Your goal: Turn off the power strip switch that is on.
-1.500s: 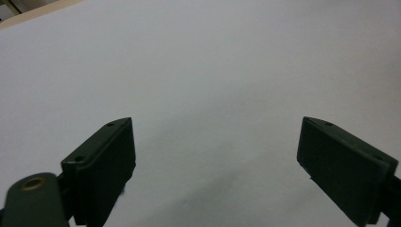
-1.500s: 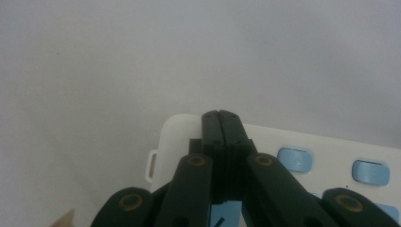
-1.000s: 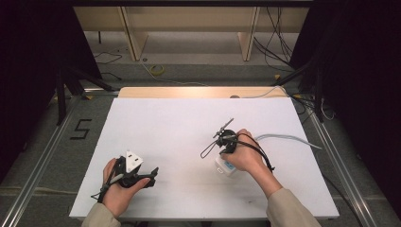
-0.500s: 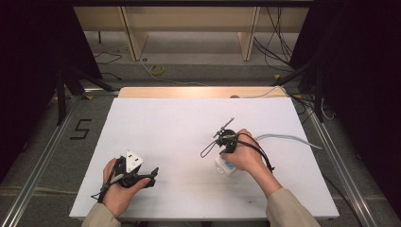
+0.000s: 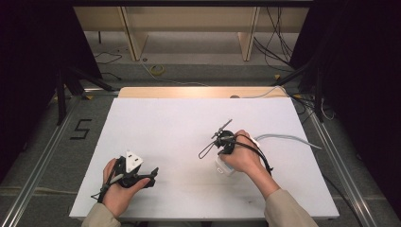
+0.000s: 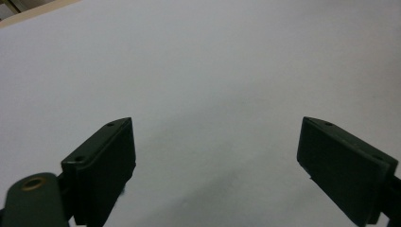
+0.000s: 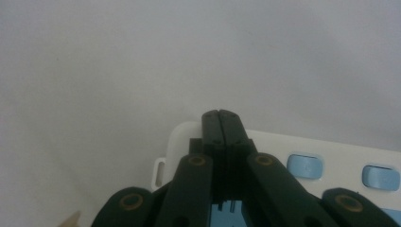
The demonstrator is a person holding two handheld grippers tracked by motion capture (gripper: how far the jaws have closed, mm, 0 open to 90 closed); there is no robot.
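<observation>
Device: a white remote-like device with light blue buttons (image 7: 331, 161) is lying on the table right under the right gripper (image 7: 221, 115), its rounded end reaching just past the fingertips; in the high view it (image 5: 224, 168) is peeking out beside the right hand
Right fingers: pressing flat together, holding nothing
Left fingers: the left gripper (image 6: 215, 156) is standing wide over bare table, holding nothing
Surface: a white table (image 5: 179, 123) is standing on a grey floor, dark curtains at both sides
Hands: both are resting low on the table, well apart, the left hand (image 5: 120, 189) near the front edge
</observation>
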